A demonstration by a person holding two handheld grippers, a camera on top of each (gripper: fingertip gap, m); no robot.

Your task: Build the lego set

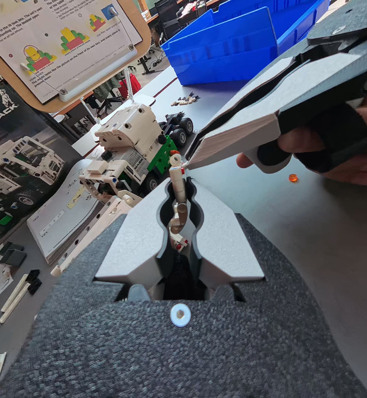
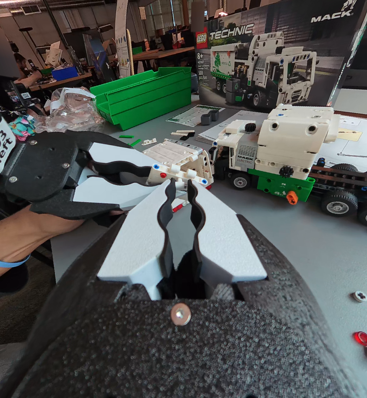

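White tailgate subassembly (image 2: pixel 178 163) is gripped by left claw (image 1: pixel 179 183). Right claw (image 2: pixel 181 183) is nearly closed at a small white piece (image 2: pixel 181 185); contact cannot be told. Alignment should be checked before pressing.

A grey surface (image 2: pixel 286 247) fills the foreground. Behind it stand long wooden tables (image 2: pixel 163 52), dark office chairs (image 1: pixel 167 15) and a white pillar (image 2: pixel 122 38). Pale windows (image 2: pixel 163 8) light the far wall; the ceiling (image 2: pixel 49 8) is dim.
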